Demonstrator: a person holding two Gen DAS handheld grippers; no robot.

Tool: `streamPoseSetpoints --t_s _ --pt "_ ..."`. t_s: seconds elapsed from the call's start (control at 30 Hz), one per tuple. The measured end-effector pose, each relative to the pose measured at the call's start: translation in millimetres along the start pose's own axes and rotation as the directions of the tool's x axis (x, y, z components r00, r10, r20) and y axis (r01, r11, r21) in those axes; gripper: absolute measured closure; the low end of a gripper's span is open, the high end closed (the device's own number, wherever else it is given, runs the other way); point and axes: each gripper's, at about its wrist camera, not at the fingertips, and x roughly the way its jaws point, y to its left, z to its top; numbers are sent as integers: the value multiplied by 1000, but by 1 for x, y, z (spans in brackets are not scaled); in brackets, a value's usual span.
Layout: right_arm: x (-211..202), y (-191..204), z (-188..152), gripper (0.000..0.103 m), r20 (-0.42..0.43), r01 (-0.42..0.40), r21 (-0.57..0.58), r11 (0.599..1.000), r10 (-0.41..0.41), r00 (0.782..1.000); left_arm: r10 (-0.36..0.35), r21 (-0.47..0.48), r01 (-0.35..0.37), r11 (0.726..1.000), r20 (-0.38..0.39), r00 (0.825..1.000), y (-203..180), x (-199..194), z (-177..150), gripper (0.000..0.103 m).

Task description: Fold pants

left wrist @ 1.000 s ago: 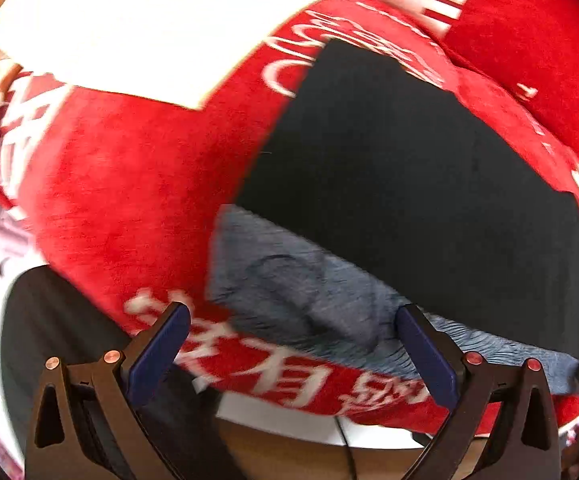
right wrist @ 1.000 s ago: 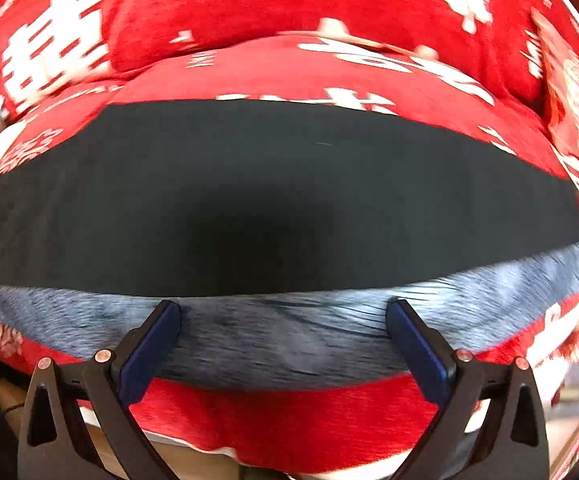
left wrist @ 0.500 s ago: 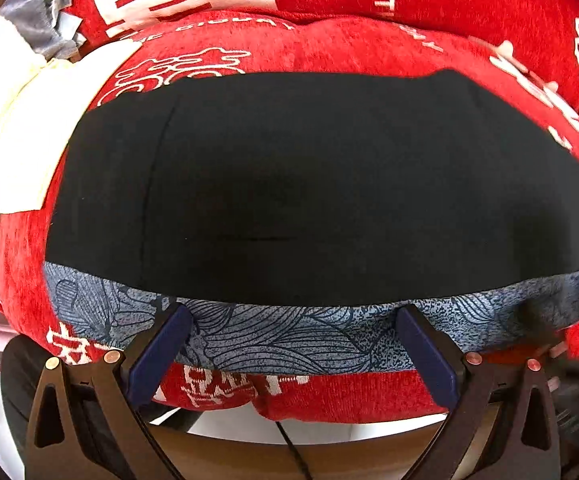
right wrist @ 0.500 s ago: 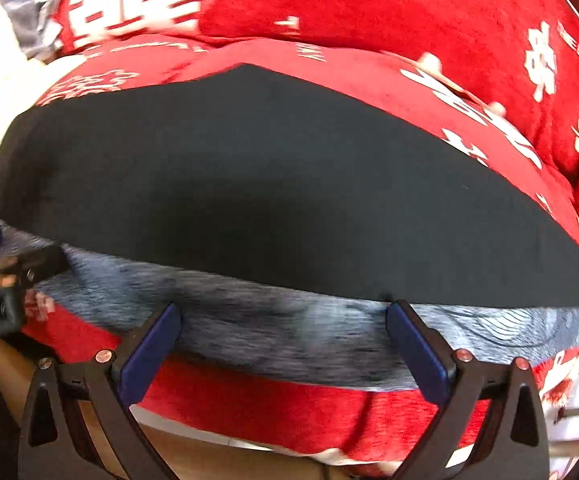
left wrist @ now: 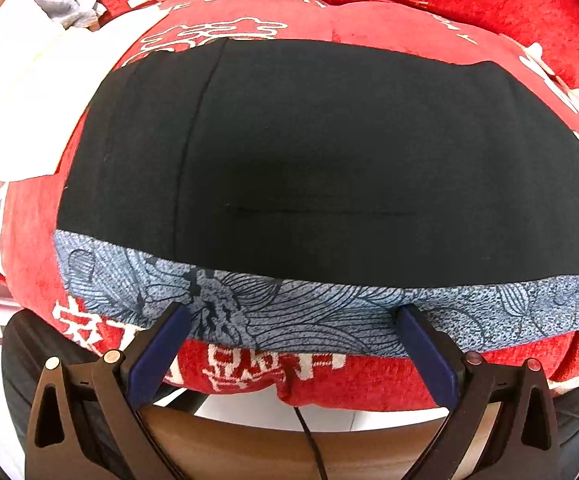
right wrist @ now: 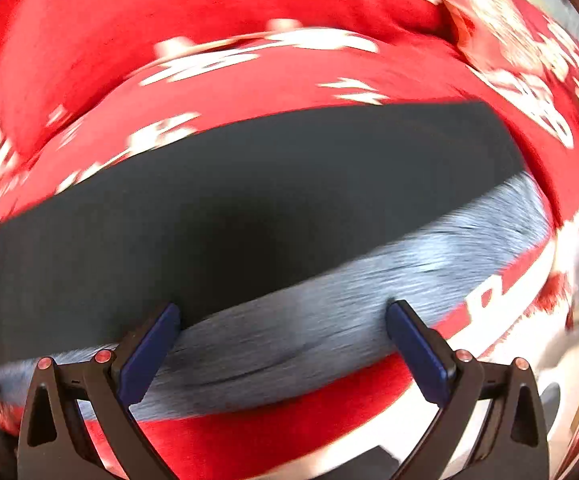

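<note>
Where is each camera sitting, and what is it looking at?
Left wrist: sits on the left gripper, looking forward over the black pants and their blue patterned band on the red cushion; both open fingers show.
Right wrist: sits on the right gripper, facing the same pants, blurred; its open fingers show.
Shared: pants, band, cushion.

Red cushion [left wrist: 45, 240] with white lettering, white cloth [left wrist: 29, 112] at its left, wooden edge [left wrist: 249, 440] below.
</note>
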Motion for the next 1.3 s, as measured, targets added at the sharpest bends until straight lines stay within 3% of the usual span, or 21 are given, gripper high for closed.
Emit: streamPoseSetpoints --t_s 0.07,0.13,0.23,0.3,0.4,0.53,0.6,0.7,0.77,0.83,0.93,1.03,1.1,1.2,1.3 --pt "3 -32 9 0 6 25 91 996 -25 1000 13 -3 -13 1000 -4 1000 2 -3 2 0" --pt "2 -52 19 0 15 84 160 984 -87 996 -13 18 12 1000 38 999 -5 -15 0 0" --pt "-14 -50 26 0 70 110 210 971 -127 989 -66 110 54 992 110 992 -32 -45 1 0" --pt "-21 -28 31 0 105 76 175 982 -95 990 -101 157 81 984 130 986 -55 -55 9 0" --pt "-27 35 38 0 149 17 17 1000 -19 989 -114 191 87 978 132 985 -96 -62 36 0" --pt "-8 91 43 0 128 -29 -125 992 45 991 -116 166 99 981 92 989 -138 -42 73 0" --pt "9 92 50 0 90 -20 -124 992 31 995 -122 138 113 984 65 990 -154 -35 85 0" --pt "22 63 61 0 94 -14 -45 999 19 995 -99 138 90 986 56 994 -175 -25 95 0" --pt "25 32 76 0 115 35 12 999 -37 993 -68 145 61 988 46 997 -181 -15 99 0" --pt "30 0 89 0 112 43 76 996 -52 992 -78 124 70 990 61 995 -181 -11 103 0" --pt "40 -41 106 0 112 133 134 982 -148 983 -75 108 67 992 66 995 -181 -8 110 0" --pt "35 -55 114 0 118 107 126 986 -122 986 -67 106 61 992 57 996 -182 -8 113 0" --pt "17 -56 105 0 144 132 145 981 -152 978 -48 103 42 994 58 997 -182 -12 110 0" --pt "-17 -67 72 0 210 31 194 980 -72 975 -80 131 73 989 48 996 -194 -24 95 0" --pt "-32 -78 32 0 201 -11 202 979 -31 979 -130 235 119 965 32 991 -227 -36 70 0"
